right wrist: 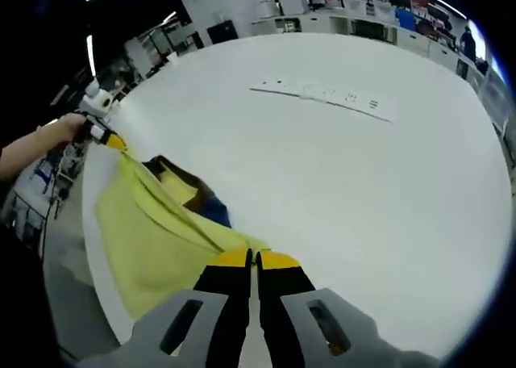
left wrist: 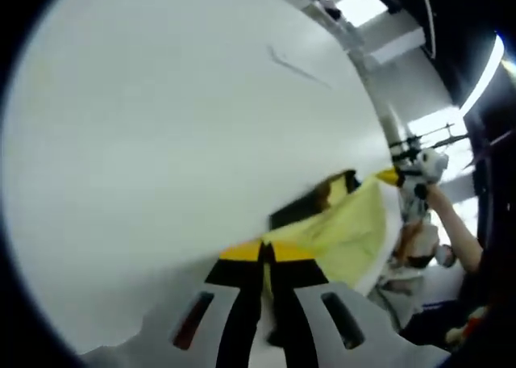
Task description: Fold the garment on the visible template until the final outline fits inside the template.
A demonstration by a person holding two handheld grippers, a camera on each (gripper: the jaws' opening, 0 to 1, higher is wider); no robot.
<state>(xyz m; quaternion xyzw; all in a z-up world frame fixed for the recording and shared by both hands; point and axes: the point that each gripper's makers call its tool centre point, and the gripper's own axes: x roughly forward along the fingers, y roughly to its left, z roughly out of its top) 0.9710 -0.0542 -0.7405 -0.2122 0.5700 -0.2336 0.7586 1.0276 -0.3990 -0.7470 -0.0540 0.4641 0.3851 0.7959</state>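
Right gripper view: your right gripper (right wrist: 255, 259) is pinching a corner of the yellow garment (right wrist: 157, 235), jaws pressed together on it. Left gripper (left wrist: 264, 251) is doing likewise w/ the other corner. Fabric's hanging btwn them, sagging over the desk (right wrist: 339, 166) edge. Probably light, limp, slippery, so grip hems/corners.

Your garment (right wrist: 153, 239) is soft yellow cloth, matt and limp, creased where it hangs, with a darker blue and black fabric (right wrist: 211, 209) showing inside its folds. The table (right wrist: 363, 182) under it looks smooth, matt white, faintly sheened in the left gripper view. Both claws, left claw (left wrist: 264, 253) and right claw (right wrist: 254, 260), look like hard plastic: black jaws, yellow tips, pale grey matt bodies
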